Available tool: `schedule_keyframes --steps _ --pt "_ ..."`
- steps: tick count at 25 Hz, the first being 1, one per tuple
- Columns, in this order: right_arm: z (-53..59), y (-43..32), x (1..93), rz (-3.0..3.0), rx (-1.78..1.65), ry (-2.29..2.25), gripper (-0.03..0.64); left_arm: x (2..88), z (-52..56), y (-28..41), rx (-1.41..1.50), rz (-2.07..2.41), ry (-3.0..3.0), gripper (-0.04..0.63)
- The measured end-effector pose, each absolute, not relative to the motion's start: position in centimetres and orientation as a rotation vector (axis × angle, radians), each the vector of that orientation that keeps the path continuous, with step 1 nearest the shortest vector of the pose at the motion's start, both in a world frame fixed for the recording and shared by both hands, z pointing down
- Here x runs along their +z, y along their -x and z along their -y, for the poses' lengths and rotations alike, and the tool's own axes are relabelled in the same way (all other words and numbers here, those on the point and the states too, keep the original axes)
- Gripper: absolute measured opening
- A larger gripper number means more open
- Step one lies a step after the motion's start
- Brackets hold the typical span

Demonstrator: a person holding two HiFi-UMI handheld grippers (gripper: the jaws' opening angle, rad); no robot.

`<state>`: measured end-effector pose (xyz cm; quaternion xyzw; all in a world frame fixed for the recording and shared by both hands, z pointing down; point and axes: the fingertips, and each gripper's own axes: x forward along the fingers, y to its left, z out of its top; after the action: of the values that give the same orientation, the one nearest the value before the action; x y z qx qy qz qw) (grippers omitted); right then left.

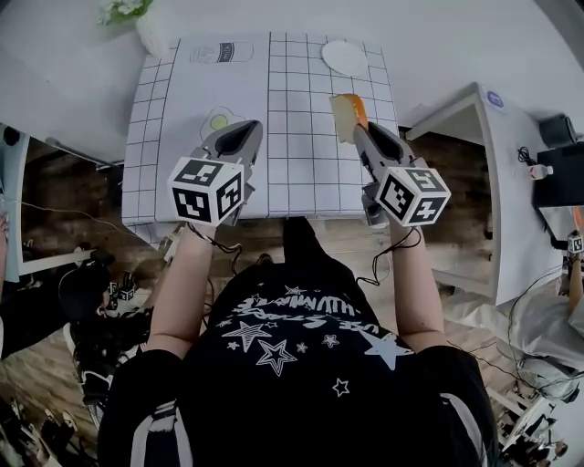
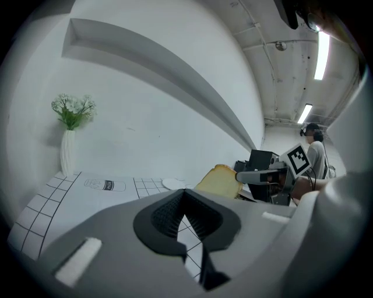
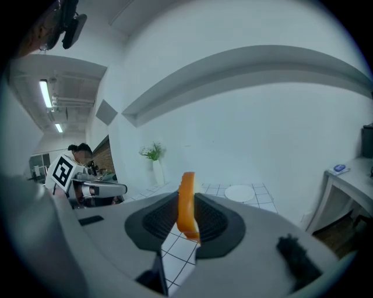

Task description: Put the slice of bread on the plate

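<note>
A slice of bread (image 1: 348,117) with an orange crust stands on edge between the jaws of my right gripper (image 1: 362,129), which is shut on it above the right part of the grid mat. The right gripper view shows the slice (image 3: 186,201) edge-on between the pads. The white plate (image 1: 345,57) lies farther back, at the mat's far right corner, also visible as the plate (image 3: 239,192) beyond the slice. My left gripper (image 1: 235,139) hovers over the mat's near left part, jaws together and nothing in them. From the left gripper view the bread (image 2: 220,181) hangs off to the right.
A fried-egg toy (image 1: 217,119) lies on the mat just left of my left gripper. A can outline (image 1: 222,52) is printed at the mat's back. A vase of flowers (image 1: 123,11) stands at the far left corner. A white side table (image 1: 493,164) is to the right.
</note>
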<state>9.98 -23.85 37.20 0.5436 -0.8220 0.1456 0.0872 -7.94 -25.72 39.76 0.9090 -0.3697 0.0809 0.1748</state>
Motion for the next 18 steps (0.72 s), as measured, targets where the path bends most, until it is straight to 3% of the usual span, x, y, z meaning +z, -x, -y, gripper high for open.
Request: schedule_keyframes --steps 18 --pt "35.8 -16.8 38.1 2.456 0.387 -1.505 0.089 38.7 36.8 1.0 0.321 1.15 -2.565 0.008"
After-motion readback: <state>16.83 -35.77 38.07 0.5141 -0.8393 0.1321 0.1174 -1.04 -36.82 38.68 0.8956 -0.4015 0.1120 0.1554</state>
